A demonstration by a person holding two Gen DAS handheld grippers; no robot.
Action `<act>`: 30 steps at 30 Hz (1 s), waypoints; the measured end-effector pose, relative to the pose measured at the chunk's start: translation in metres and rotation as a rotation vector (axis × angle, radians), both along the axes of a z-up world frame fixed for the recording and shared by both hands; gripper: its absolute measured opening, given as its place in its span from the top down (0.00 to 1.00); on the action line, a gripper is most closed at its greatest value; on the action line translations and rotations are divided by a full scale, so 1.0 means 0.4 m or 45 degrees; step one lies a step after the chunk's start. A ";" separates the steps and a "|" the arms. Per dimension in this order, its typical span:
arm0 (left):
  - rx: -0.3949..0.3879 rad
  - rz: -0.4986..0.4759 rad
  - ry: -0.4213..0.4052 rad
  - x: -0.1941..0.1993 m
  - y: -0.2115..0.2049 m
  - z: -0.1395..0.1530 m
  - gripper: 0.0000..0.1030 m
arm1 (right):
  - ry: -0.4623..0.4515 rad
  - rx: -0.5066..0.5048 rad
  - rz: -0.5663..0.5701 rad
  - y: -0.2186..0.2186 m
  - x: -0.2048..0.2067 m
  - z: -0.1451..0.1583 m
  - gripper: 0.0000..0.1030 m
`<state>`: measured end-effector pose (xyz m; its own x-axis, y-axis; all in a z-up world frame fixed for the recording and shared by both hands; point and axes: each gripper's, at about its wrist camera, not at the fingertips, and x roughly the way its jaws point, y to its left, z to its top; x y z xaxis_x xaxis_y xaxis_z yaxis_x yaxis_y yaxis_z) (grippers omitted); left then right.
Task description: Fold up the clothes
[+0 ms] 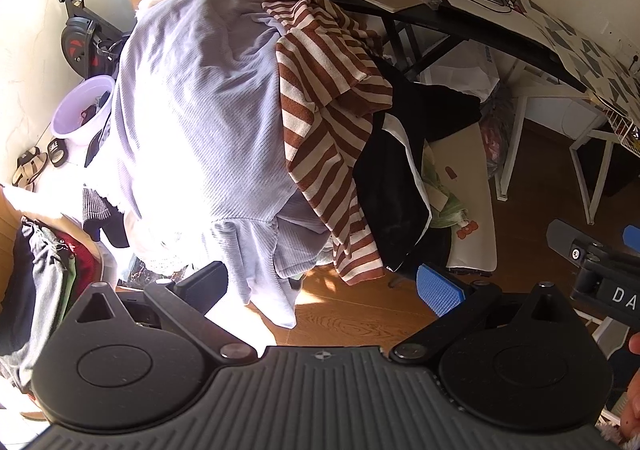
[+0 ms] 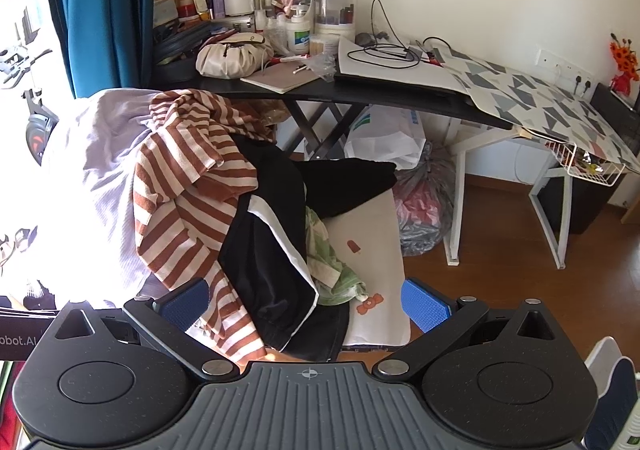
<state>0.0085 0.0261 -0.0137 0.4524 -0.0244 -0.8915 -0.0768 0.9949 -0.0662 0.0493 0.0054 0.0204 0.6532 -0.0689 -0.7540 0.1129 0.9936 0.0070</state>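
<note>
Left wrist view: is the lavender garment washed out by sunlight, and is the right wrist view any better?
Left wrist view: sun blows out the lavender garment's lower left to white, hiding its folds. Right wrist view: the same glare at far left; the striped top and black garment are evenly lit and sharp.

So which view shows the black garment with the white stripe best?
The right wrist view: the black garment sits central, its white stripe running down the front. The left wrist view shows it off to the right, mostly dark, stripe barely visible.
</note>
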 end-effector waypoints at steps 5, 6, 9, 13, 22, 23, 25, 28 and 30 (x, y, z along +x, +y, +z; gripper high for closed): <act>0.000 -0.007 0.005 0.007 -0.001 0.000 0.00 | -0.002 0.002 -0.009 0.000 0.004 0.000 0.01; 0.001 -0.008 0.005 0.009 0.000 0.000 0.00 | -0.002 0.003 -0.011 0.000 0.005 0.000 0.01; 0.001 -0.013 0.007 0.014 -0.002 0.000 0.00 | -0.002 0.007 -0.015 -0.004 0.005 -0.001 0.01; -0.002 -0.017 0.009 0.022 -0.003 -0.001 0.00 | -0.005 0.004 -0.025 -0.008 0.006 0.001 0.01; 0.008 -0.046 0.006 0.039 -0.026 0.000 0.00 | 0.001 0.009 -0.074 -0.033 0.003 -0.001 0.01; 0.005 -0.037 0.006 0.042 -0.022 0.001 0.00 | 0.002 0.013 -0.077 -0.035 0.004 -0.001 0.01; -0.012 -0.022 0.000 0.051 -0.007 0.006 0.00 | 0.003 0.021 -0.081 -0.040 0.005 -0.003 0.01; -0.014 0.000 -0.060 0.065 0.023 0.031 0.00 | -0.002 0.047 -0.074 -0.043 0.009 -0.001 0.01; 0.018 0.008 -0.119 0.072 0.038 0.056 0.00 | -0.006 0.062 -0.067 -0.044 0.015 0.001 0.01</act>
